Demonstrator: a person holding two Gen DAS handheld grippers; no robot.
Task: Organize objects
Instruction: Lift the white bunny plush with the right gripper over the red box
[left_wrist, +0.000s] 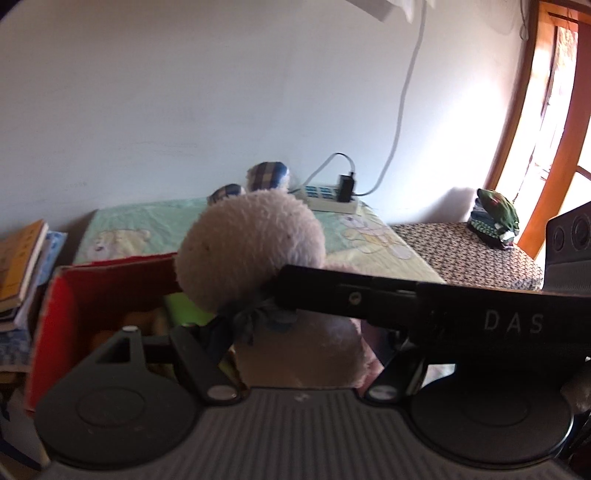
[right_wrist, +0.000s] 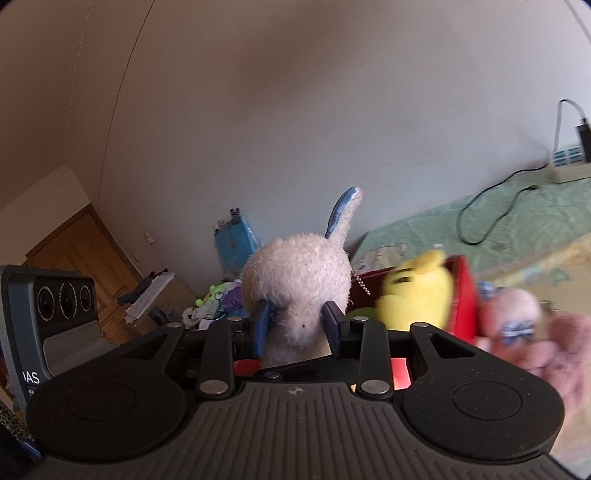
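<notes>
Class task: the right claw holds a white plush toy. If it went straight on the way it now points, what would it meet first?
Apart from the white plush toy gripped in the right claw, probably the bare wall behind; depth is unclear, and nothing nearer shows in that line.

Both hand-held grippers (left_wrist: 236, 317) (right_wrist: 298, 325) clamped, pointing slightly downward.

Daylight enters through the window (left_wrist: 546, 122) at far right of the left wrist view, overexposed to glare. The wall (left_wrist: 184, 103) is evenly lit, dimmer at left. Fisheye distortion bends both views' edges. The yellow plush (right_wrist: 417, 295) and pink plush (right_wrist: 517, 321) show motion blur; near gripper parts are dark.
</notes>
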